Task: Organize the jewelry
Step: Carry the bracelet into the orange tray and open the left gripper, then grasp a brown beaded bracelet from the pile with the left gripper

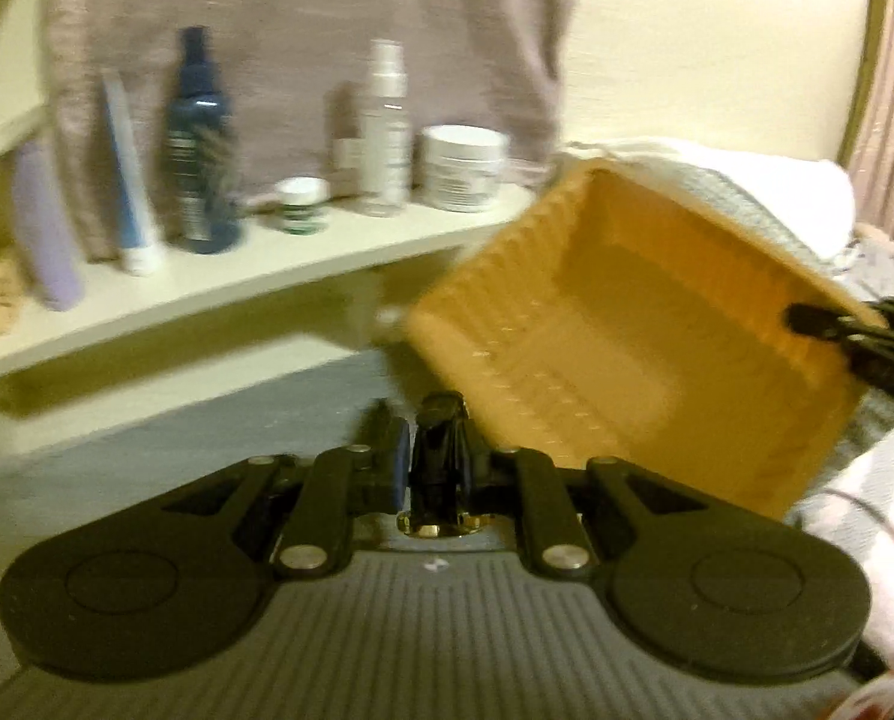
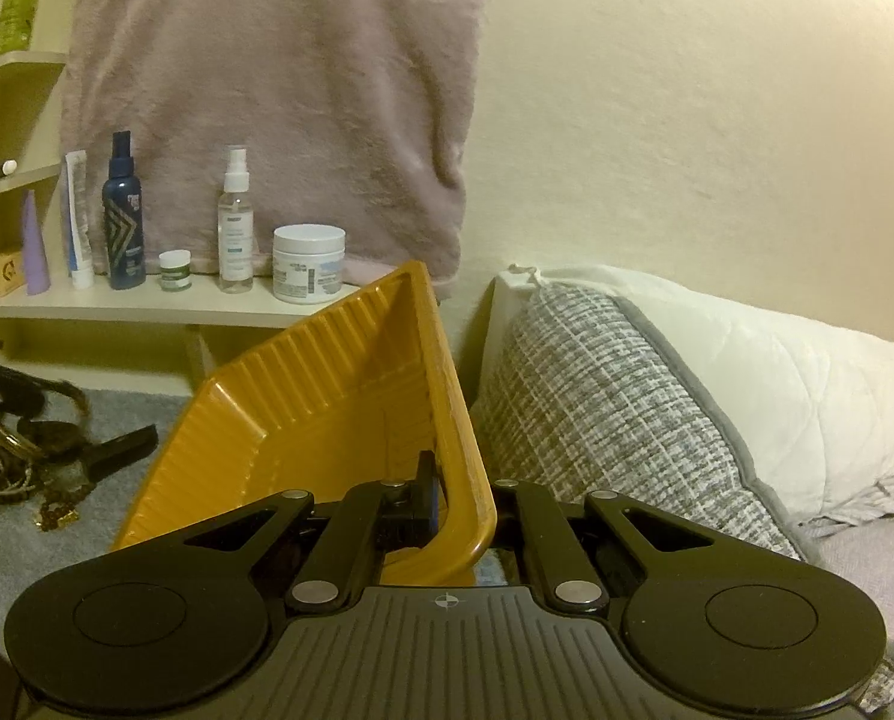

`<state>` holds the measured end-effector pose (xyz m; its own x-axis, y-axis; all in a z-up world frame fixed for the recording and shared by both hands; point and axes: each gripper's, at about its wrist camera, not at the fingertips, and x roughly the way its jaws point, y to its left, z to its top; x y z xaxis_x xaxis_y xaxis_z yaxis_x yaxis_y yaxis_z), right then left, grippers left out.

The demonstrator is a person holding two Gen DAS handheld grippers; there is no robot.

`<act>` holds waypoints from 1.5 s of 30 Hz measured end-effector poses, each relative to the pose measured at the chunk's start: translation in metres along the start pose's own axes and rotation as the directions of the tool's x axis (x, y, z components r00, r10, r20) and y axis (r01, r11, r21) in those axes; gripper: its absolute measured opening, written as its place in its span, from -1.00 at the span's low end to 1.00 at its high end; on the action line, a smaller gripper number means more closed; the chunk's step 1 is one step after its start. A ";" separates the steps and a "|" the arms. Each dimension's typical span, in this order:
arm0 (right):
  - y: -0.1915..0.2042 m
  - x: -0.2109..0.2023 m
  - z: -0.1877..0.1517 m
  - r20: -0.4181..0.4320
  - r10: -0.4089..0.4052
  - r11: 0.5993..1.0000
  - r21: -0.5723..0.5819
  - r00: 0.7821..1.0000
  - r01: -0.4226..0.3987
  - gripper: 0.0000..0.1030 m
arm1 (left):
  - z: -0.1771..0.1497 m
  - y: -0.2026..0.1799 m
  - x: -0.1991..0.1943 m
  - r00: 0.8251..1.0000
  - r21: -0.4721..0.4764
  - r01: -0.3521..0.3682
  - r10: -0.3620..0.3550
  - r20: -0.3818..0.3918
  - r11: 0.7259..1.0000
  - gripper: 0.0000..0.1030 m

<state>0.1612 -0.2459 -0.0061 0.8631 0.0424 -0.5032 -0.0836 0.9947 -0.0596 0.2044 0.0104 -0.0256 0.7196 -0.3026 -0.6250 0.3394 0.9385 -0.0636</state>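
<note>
Grey carpet [image 2: 147,408] lower left holds heaped jewelry [image 2: 15,462]; right tongs [image 2: 462,498] clench the tilted yellow tray's [image 2: 303,420] rim to receive it, left tongs [image 1: 438,468] clamp a dark gold-trimmed piece [image 1: 438,456].

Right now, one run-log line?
right gripper: shut on tilted yellow tray rim | left gripper: shut on dark item | jewelry pile: on carpet

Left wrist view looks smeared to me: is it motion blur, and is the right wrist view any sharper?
Left wrist view: blurred throughout, the bottles on the shelf and the yellow tray smeared, labels unreadable. Right wrist view: sharp, bottle labels and tray ribs crisp, the jewelry pile dim at the left edge. Both bend at the fisheye corners under warm yellowish light.
</note>
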 end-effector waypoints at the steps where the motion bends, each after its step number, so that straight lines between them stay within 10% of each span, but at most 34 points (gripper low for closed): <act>1: 0.001 0.000 0.000 -0.001 0.002 1.000 -0.001 1.000 -0.002 -0.89 | 0.001 -0.007 0.003 1.000 -0.001 0.018 -0.018 -0.001 1.000 -0.72; 19: 0.002 -0.001 0.000 0.002 0.004 1.000 -0.003 1.000 -0.004 -0.89 | -0.009 -0.065 0.040 0.985 -0.032 0.159 -0.161 -0.060 0.987 -0.70; 22: 0.003 -0.001 -0.001 0.001 0.007 1.000 -0.006 1.000 -0.007 -0.89 | -0.007 -0.064 0.037 0.987 -0.051 0.156 -0.158 -0.034 0.986 -0.32; 36: 0.004 -0.002 -0.001 -0.002 0.010 1.000 0.000 1.000 -0.010 -0.89 | -0.037 0.006 0.006 0.990 -0.082 -0.141 0.138 -0.036 0.987 -0.32; 45: 0.004 0.000 -0.002 -0.005 0.007 1.000 0.000 1.000 -0.007 -0.89 | -0.055 0.024 0.013 0.977 -0.116 -0.211 0.205 -0.062 0.971 -0.32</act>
<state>0.1597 -0.2424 -0.0076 0.8598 0.0487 -0.5083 -0.0897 0.9944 -0.0565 0.1885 0.0380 -0.0782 0.7351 -0.0935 -0.6715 0.1075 0.9940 -0.0207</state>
